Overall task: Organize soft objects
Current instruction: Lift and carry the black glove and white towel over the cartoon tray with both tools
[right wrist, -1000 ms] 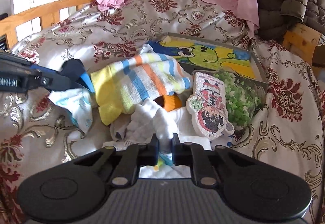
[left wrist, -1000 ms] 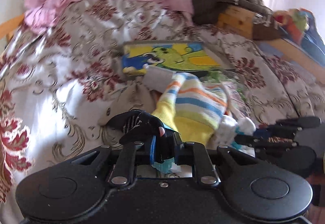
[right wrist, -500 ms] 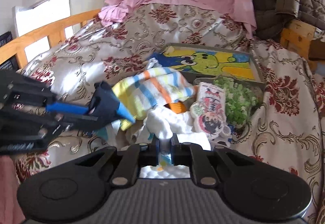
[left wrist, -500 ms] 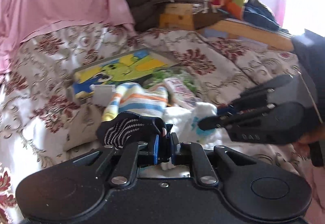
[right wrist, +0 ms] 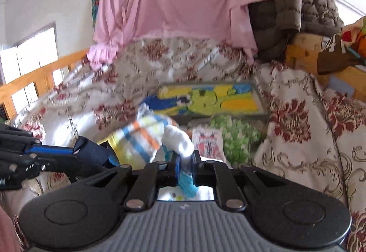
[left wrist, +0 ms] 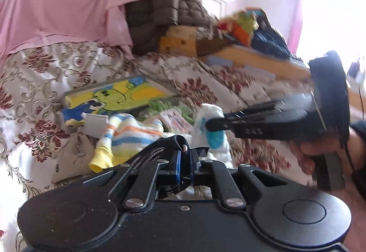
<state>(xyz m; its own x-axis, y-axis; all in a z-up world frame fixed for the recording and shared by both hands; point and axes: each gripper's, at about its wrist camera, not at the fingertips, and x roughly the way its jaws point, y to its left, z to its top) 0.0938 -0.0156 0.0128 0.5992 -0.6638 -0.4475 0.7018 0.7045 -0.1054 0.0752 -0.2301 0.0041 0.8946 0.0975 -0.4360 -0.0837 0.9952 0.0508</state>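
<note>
My left gripper (left wrist: 184,160) is shut on a dark navy sock with white grip dots (left wrist: 157,151), lifted above the bed; the sock also shows in the right wrist view (right wrist: 91,151). My right gripper (right wrist: 184,160) is shut on a white sock with blue patches (right wrist: 178,140), also lifted; it also shows in the left wrist view (left wrist: 211,124). A yellow, blue and orange striped sock (left wrist: 123,135) lies on the floral bedspread (left wrist: 41,92) between them, also in the right wrist view (right wrist: 139,135).
A flat cartoon-print box (right wrist: 210,100) lies behind the socks, with a green-patterned piece (right wrist: 238,135) and a small cartoon card (right wrist: 207,142) beside it. A pink sheet (right wrist: 173,0) and brown quilted jacket (right wrist: 292,5) hang at the back. Wooden rails (right wrist: 39,73) edge the bed.
Both grippers have risen and drawn back from the pile with their socks. The left gripper has swung right, so the right gripper now fills its right side.
</note>
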